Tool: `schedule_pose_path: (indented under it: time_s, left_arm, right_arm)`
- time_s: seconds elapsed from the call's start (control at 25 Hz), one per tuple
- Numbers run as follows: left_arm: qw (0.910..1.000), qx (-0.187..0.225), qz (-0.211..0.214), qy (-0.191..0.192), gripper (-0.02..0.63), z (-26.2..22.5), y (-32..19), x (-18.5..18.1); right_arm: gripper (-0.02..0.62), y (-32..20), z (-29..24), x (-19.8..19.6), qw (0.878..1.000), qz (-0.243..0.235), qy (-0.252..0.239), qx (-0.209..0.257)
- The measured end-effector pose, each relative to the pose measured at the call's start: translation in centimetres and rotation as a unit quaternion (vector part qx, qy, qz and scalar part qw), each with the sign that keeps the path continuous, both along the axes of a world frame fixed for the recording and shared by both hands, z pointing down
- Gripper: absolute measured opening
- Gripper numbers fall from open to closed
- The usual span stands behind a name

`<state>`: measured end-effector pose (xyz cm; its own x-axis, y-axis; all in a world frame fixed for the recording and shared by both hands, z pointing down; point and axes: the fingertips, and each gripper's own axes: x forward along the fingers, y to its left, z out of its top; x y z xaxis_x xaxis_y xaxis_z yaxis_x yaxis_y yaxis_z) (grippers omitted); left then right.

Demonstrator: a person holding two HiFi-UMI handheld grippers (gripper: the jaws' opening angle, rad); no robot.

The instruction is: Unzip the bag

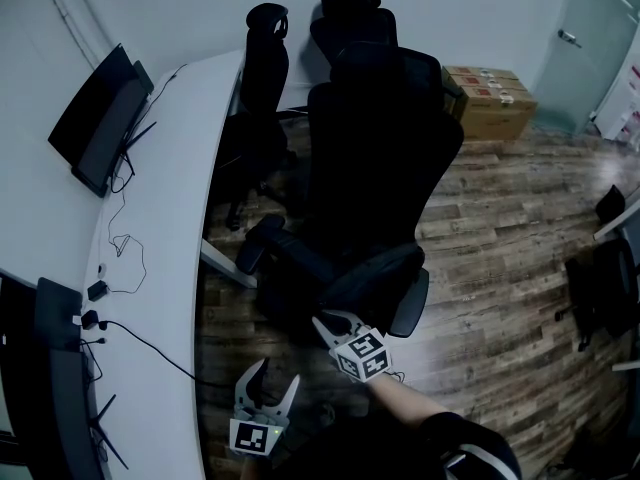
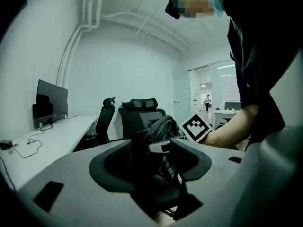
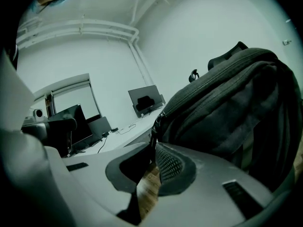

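Note:
A black backpack (image 3: 227, 108) stands on the seat of a black office chair (image 1: 385, 158). In the head view the backpack (image 1: 295, 283) is only a dark mass at the chair's front. My right gripper (image 3: 152, 157) is at the bag's upper left corner, where the zipper track ends. The dark zipper pull (image 3: 153, 136) hangs between its pads, which stand narrow and pinch it. My left gripper (image 1: 268, 378) is lower and to the left, open, jaws pointing up at the bag with nothing in them. The left gripper view shows the backpack (image 2: 163, 126) and the right gripper's marker cube (image 2: 195, 126).
A long curved white desk (image 1: 160, 268) runs along the left with monitors (image 1: 100, 118) and cables. A second black chair (image 1: 265, 58) stands behind. Cardboard boxes (image 1: 490, 98) sit at the back right on the wooden floor (image 1: 500, 248).

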<state>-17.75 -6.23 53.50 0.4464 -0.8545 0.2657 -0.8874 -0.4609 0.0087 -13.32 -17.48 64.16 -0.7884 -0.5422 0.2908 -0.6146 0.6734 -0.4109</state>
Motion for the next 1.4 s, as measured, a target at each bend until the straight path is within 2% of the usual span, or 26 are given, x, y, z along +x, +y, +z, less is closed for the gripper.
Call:
schedule_pose_path:
  time_s: [0.04, 0.24, 0.48, 0.68, 0.92, 1.04, 1.08, 1.16, 1.4]
  left_arm:
    - [1.0, 0.0, 0.0, -0.001, 0.252, 0.0, -0.1, 0.0]
    - [1.0, -0.002, -0.001, -0.003, 0.251, 0.2, -0.4, -0.1]
    - [1.0, -0.001, 0.005, 0.001, 0.252, 0.3, -1.4, 0.4]
    - [0.9999, -0.001, 0.014, 0.002, 0.252, 0.3, -1.8, 0.8]
    - [0.9999, 0.0, 0.017, 0.002, 0.252, 0.3, -2.1, 0.9]
    - [0.9999, -0.001, 0.017, 0.001, 0.252, 0.4, -2.2, 0.9]
    - [0.9999, -0.002, 0.017, 0.0, 0.252, 0.5, -2.2, 0.9]
    - [0.9998, -0.003, 0.017, -0.005, 0.252, 0.9, -2.1, 0.9]
    - [0.9998, -0.003, 0.018, -0.002, 0.252, 0.4, -2.2, 1.7]
  right_arm:
    - [0.06, 0.1, 0.0, -0.1, 1.0, -0.002, 0.003, 0.0]
    - [0.051, 0.1, -0.1, 0.1, 1.0, 0.004, 0.001, -0.006]
    - [0.048, 0.7, -1.5, 0.4, 0.999, -0.012, -0.037, -0.004]
    - [0.049, 0.2, -1.4, 0.6, 0.999, -0.012, -0.03, 0.005]
    - [0.051, 0.1, -2.7, 0.4, 0.998, -0.019, -0.057, 0.017]
    - [0.051, 0.2, -3.7, 0.2, 0.996, -0.024, -0.089, 0.017]
    - [0.06, 0.2, -3.9, 0.2, 0.994, -0.027, -0.102, 0.012]
    - [0.137, 0.3, -3.9, 0.2, 0.993, -0.032, -0.115, -0.004]
    - [0.143, -0.2, -3.1, 0.7, 0.992, -0.012, -0.119, -0.028]
